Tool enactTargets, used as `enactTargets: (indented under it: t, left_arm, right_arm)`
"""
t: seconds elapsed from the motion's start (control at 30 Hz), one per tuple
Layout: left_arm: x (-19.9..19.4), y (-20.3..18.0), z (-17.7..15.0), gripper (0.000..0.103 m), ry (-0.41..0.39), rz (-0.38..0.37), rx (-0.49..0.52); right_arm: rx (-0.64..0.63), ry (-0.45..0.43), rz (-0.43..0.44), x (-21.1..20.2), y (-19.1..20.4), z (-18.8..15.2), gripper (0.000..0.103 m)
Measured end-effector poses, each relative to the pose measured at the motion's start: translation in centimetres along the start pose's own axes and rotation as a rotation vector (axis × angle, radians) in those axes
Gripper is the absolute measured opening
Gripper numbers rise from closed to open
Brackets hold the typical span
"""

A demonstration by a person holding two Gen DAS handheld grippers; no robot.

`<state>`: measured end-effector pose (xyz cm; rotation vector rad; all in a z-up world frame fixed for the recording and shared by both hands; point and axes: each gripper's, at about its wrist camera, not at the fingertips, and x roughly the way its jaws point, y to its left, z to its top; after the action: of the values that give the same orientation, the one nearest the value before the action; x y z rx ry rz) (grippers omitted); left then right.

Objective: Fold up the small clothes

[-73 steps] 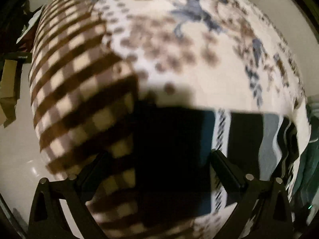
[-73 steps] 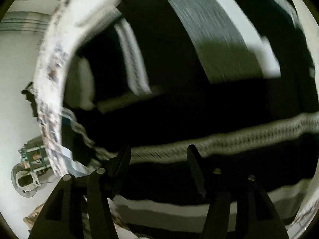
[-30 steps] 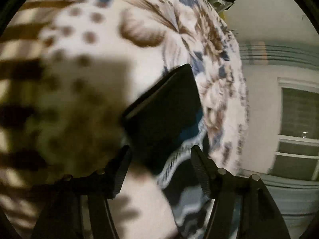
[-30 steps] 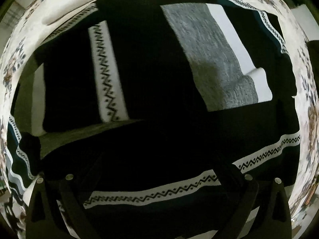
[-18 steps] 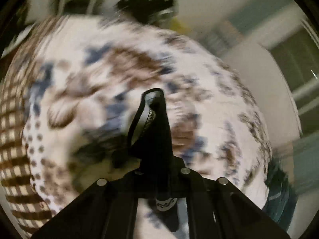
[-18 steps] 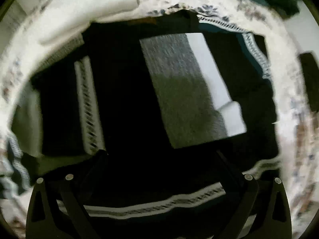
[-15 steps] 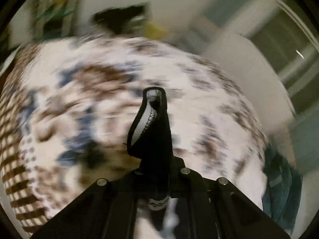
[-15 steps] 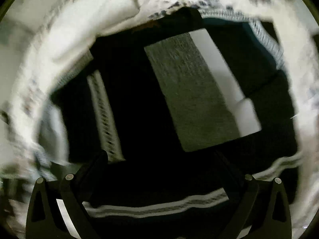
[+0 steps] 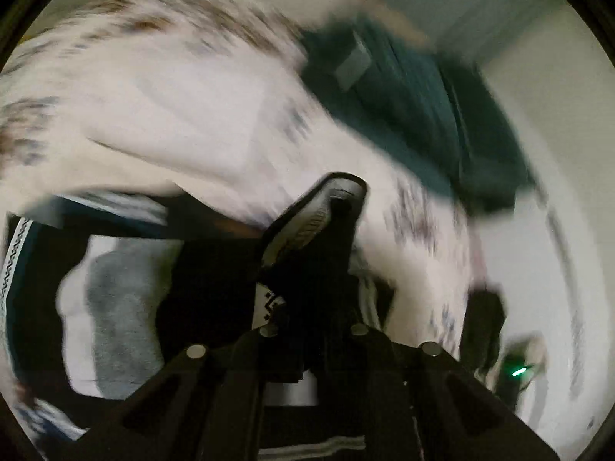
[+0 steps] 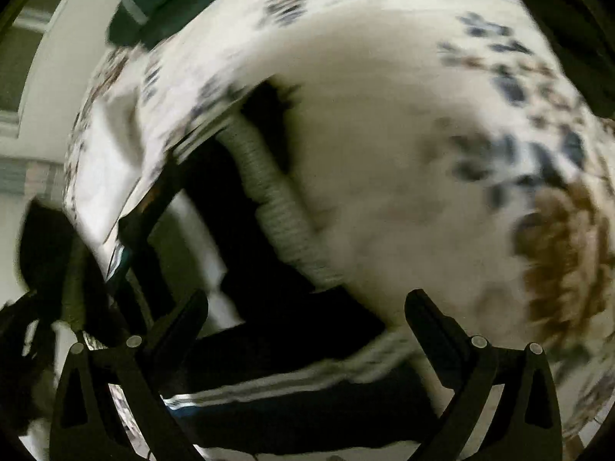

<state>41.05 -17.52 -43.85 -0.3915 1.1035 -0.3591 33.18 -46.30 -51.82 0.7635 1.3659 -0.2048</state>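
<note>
Left wrist view: the left gripper (image 9: 313, 269) has its jaws closed tight on a fold of the dark patterned garment (image 9: 215, 280). The pinched fabric stands up between the fingers as a dark loop with a pale zigzag band on it. The rest of that garment lies below and to the left on the floral bedspread (image 9: 192, 115), showing one grey and white block. The picture is heavily blurred.

Right wrist view: the right gripper (image 10: 307, 307) has its jaws spread wide and holds nothing. It hangs over the garment's edge, where a pale ribbed band (image 10: 280, 199) crosses the dark cloth toward the bare middle of the bedspread.

Risks from here:
- The pinch takes only a narrow fold. A quick carry could pull the fabric out of the jaws and drop the fold short.
- A single held point lets the loose cloth trail and twist, so the folded edge may land crooked or bunched.
- The free gripper holds no second corner; layers already folded may drag open.

Count, as far as the blur allows: two grippers; one dark patterned garment being worked; one dark green garment (image 9: 415, 115) lying at the bedspread's far edge; one bedspread.
</note>
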Motion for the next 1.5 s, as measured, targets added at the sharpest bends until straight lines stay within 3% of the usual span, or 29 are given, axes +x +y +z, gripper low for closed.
enactTargets:
  t: [0.1, 0.13, 0.17, 0.2, 0.23, 0.27, 0.33, 0.37, 0.47, 0.57, 0.6, 0.73, 0.8, 0.83, 0.97, 1.03, 1.1, 1.2, 1.3, 1.37, 1.4, 1.5]
  left_arm:
    - [4.5, -4.2, -2.6, 0.009, 0.065, 0.111, 0.104]
    - [5.1, -4.4, -3.0, 0.018, 0.069, 0.138, 0.122]
    - [5.2, -4.5, -3.9, 0.04, 0.079, 0.148, 0.131]
    - [5.1, -4.0, -4.6, 0.057, 0.091, 0.153, 0.132]
    - [4.9, -3.2, -4.8, 0.09, 0.102, 0.176, 0.126]
    - [4.4, -2.8, -5.8, 0.098, 0.115, 0.218, 0.12]
    - [2.5, -0.4, -7.9, 0.098, 0.116, 0.314, 0.108]
    - [1.4, 1.2, -9.0, 0.098, 0.114, 0.377, 0.105]
    - [-1.1, 6.3, -13.2, 0.098, 0.119, 0.572, 0.096]
    - [-1.0, 11.7, -16.5, 0.098, 0.211, 0.675, 0.018]
    - [-0.9, 13.3, -17.2, 0.098, 0.233, 0.692, -0.012]
    - [0.1, 16.3, -17.8, 0.103, 0.215, 0.591, -0.118]
    - [0.3, 16.3, -17.6, 0.103, 0.193, 0.603, -0.144]
    - [0.4, 16.1, -17.6, 0.103, 0.18, 0.619, -0.148]
    - [0.7, 15.6, -17.1, 0.103, 0.196, 0.643, -0.169]
    - [-0.3, 15.4, -16.5, 0.103, 0.213, 0.618, -0.195]
    - [-2.5, 15.5, -15.7, 0.103, 0.174, 0.594, -0.231]
    - [-6.6, 15.9, -13.5, 0.103, 0.072, 0.583, -0.244]
    - [-9.1, 17.8, -9.5, 0.103, -0.021, 0.571, -0.24]
    - [-9.2, 20.2, -6.5, 0.103, -0.056, 0.544, -0.226]
    - [-9.0, 22.0, -5.4, 0.103, -0.057, 0.528, -0.217]
    - [-5.3, 26.0, -1.3, 0.103, -0.004, 0.48, -0.2]
  right_arm:
    - [0.032, 0.018, -0.007, -1.4, -3.9, 0.7, 0.103]
    - [0.047, 0.034, 0.002, -2.0, -5.3, 1.2, 0.103]
    - [0.058, 0.041, 0.01, -2.4, -6.0, 1.4, 0.103]
    - [0.067, 0.046, 0.026, -2.8, -6.7, 1.5, 0.103]
    - [0.07, 0.053, 0.052, -3.2, -7.4, 1.6, 0.101]
    - [0.068, 0.058, 0.084, -3.5, -7.7, 1.9, 0.09]
    - [0.051, 0.076, 0.128, -3.9, -7.7, 2.5, 0.071]
    - [0.029, 0.1, 0.16, -3.8, -6.9, 2.8, 0.068]
    - [-0.046, 0.131, 0.23, -2.6, -2.6, 3.5, 0.068]
    - [-0.127, 0.148, 0.225, -0.2, 1.6, 4.3, 0.068]
    - [-0.149, 0.15, 0.213, 0.6, 2.6, 4.4, 0.068]
    - [-0.25, 0.177, 0.139, 4.9, 7.0, 5.2, 0.066]
    - [-0.312, 0.167, 0.101, 6.1, 8.8, 5.1, 0.028]
    - [-0.373, 0.153, 0.052, 6.4, 9.9, 4.7, 0.003]
    - [-0.433, -0.041, -0.056, 3.3, 10.2, 4.5, 0.002]
    - [-0.388, -0.012, -0.072, 3.6, 8.9, 5.4, 0.002]
    - [-0.387, 0.011, -0.139, 4.3, 7.7, 5.9, 0.003]
    - [-0.404, 0.113, -0.088, 5.2, 7.2, 6.2, 0.003]
    - [-0.37, 0.093, -0.044, 3.6, 6.5, 7.5, 0.015]
    - [-0.261, 0.046, -0.003, 2.3, 4.9, 9.4, 0.052]
    - [-0.213, 0.034, 0.021, 2.2, 4.1, 10.3, 0.056]
    - [-0.04, 0.037, 0.116, 3.1, 1.8, 13.6, 0.057]
